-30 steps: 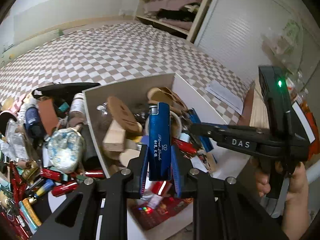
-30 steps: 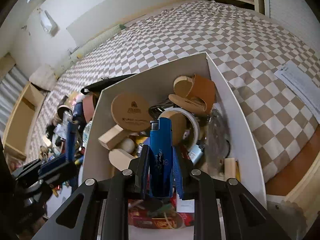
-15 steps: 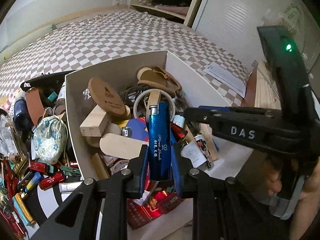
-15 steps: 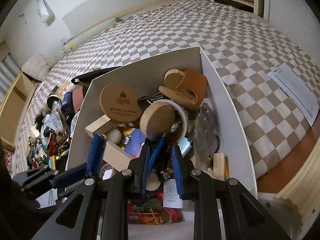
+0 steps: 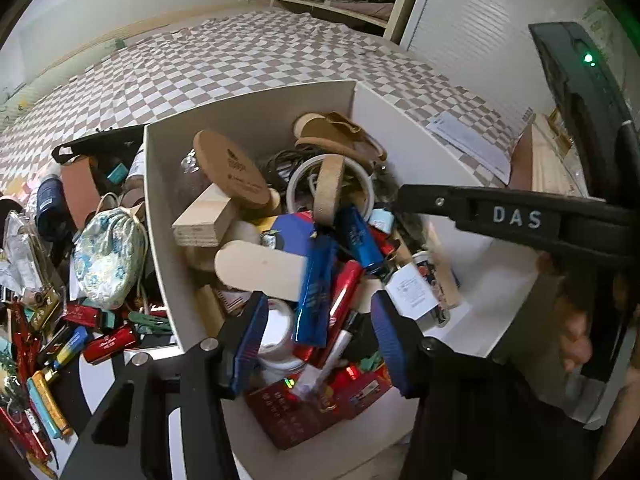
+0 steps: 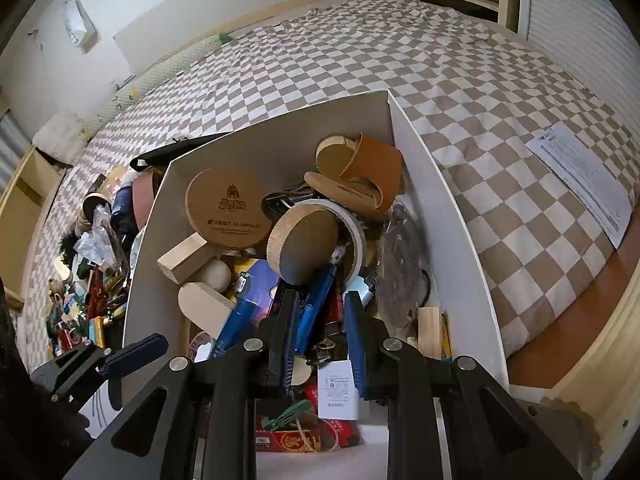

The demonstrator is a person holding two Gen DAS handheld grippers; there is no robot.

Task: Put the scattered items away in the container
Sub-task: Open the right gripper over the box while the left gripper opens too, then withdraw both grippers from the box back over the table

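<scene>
We hold both grippers over the white box (image 5: 248,116): left gripper (image 5: 316,344) spread wide and empty, right gripper (image 6: 320,340) parted, gripping nothing. Two blue lighters (image 5: 316,292) lie loose in the box among wooden discs (image 6: 228,212) and a tape roll (image 5: 304,176). More lighters (image 5: 108,344) and a floral pouch (image 5: 108,256) lie outside, left of the box.
</scene>
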